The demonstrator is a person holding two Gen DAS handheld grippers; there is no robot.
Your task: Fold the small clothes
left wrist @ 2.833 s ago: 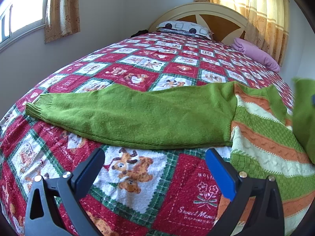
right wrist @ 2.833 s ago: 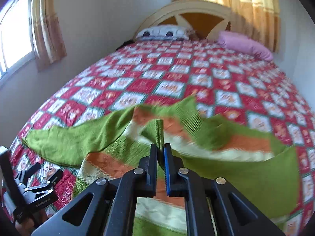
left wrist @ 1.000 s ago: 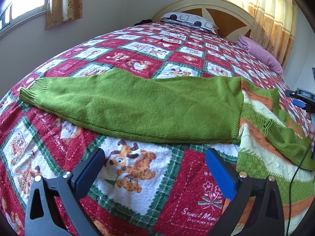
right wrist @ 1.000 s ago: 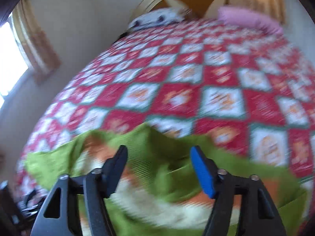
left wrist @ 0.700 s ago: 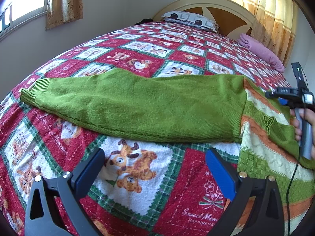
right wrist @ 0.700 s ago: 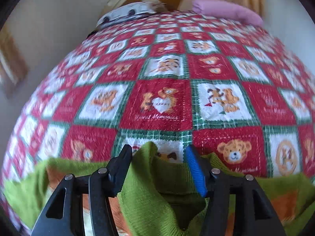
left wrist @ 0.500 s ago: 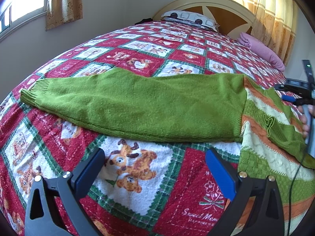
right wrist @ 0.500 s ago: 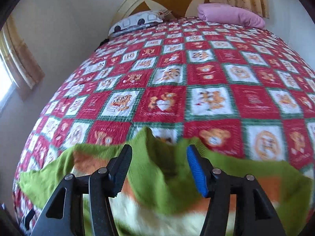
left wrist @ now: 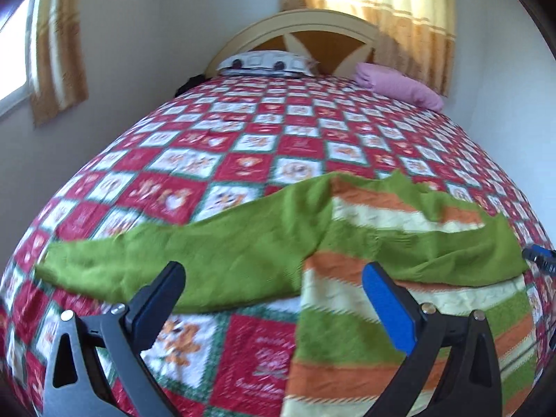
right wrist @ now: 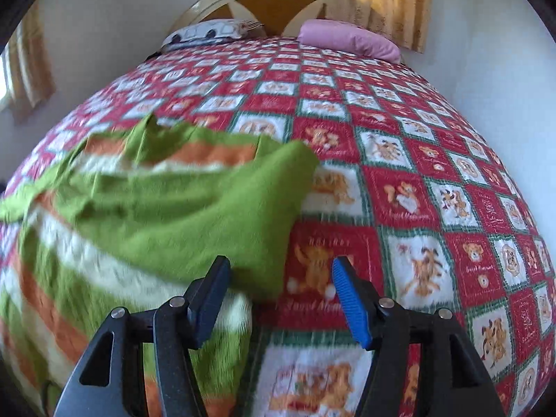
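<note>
A green knit sweater (left wrist: pixel 365 243) with orange and cream stripes lies on the bed. Its left sleeve (left wrist: pixel 173 257) stretches out flat to the left. Its right sleeve (right wrist: pixel 194 215) is folded across the striped body. My left gripper (left wrist: pixel 274 295) is open and empty, above the sweater's lower left edge. My right gripper (right wrist: pixel 281 299) is open and empty, just off the folded sleeve's right edge; its tip also shows at the right edge of the left wrist view (left wrist: pixel 540 257).
The bed carries a red, white and green patchwork quilt (left wrist: pixel 243 146) with bear prints. A patterned pillow (left wrist: pixel 264 62) and a pink pillow (left wrist: pixel 399 85) lie by the headboard (left wrist: pixel 312 34). Walls and curtains close in behind and on both sides.
The right gripper let go of the right sleeve, left it folded over the body, and moved right to the sweater's right edge. The left gripper shifted right and pulled back, staying open.
</note>
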